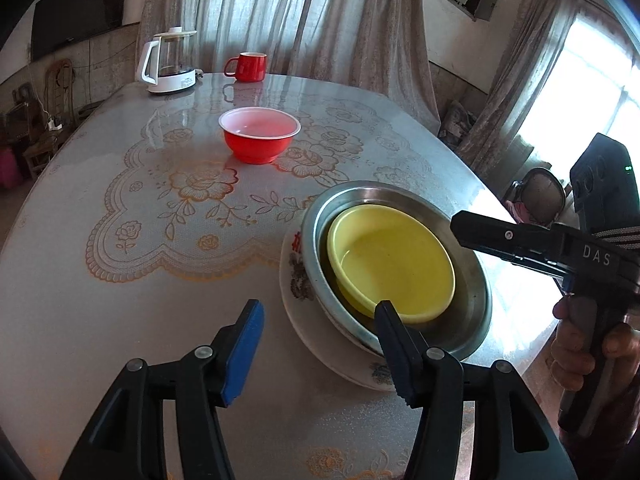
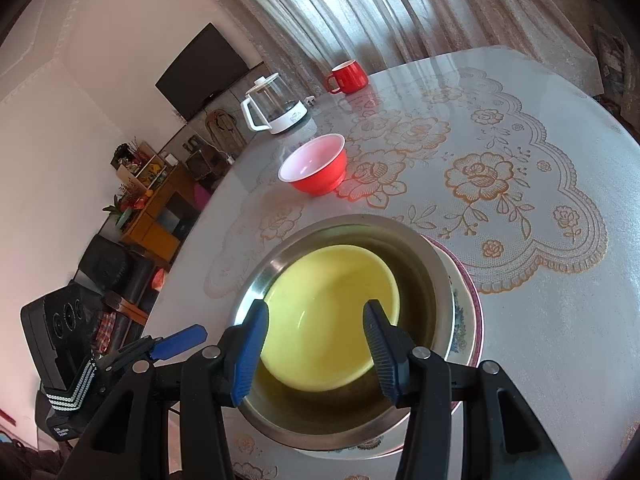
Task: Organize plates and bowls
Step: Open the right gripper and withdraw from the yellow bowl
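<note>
Yellow bowl (image 2: 332, 312) sits in metal bowl (image 2: 436, 276), on flowered plate (image 1: 296, 280), near bench (image 1: 120, 312) edge. Red bowl (image 1: 259, 134) mid-bench. Left gripper (image 1: 320, 354) fingers apart, empty. Right gripper (image 2: 316, 354) fingers apart, above yellow bowl, holding nothing.

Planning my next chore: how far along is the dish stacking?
Done: yellow bowl sits in the steel bowl, on the floral plate. In hand: nothing; left tool and right tool are open. Left: the red bowl stands apart.
</note>
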Available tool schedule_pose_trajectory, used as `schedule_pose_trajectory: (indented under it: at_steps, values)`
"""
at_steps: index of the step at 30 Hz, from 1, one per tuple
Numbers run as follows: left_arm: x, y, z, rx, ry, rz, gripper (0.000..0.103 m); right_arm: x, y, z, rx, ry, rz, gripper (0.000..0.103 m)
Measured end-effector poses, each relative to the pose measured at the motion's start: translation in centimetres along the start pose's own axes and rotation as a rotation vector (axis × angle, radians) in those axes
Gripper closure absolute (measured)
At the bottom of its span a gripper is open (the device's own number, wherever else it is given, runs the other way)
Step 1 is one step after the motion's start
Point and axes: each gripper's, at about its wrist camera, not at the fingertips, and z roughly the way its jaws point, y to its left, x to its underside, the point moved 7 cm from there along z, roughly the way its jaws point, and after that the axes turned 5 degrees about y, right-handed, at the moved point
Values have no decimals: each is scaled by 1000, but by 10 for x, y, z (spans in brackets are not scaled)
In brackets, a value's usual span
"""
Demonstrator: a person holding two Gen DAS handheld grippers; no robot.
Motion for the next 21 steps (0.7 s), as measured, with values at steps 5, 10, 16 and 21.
schedule_pose_trajectory:
  at_steps: [5,10,16,21]
  values:
    - [-3,15,1,-26,2,-24,44,-11,1,7,-22,2,26,53]
    - [-9,36,3,-66,4,-47,42,-18,3,16,-47,18,54,53]
    - [-16,77,4,-126,19,-91,42,-29,6,28,-65,31,85,50]
    - [-27,120,9,-125,42,-228,42,-43,5,41,-74,51,119,44]
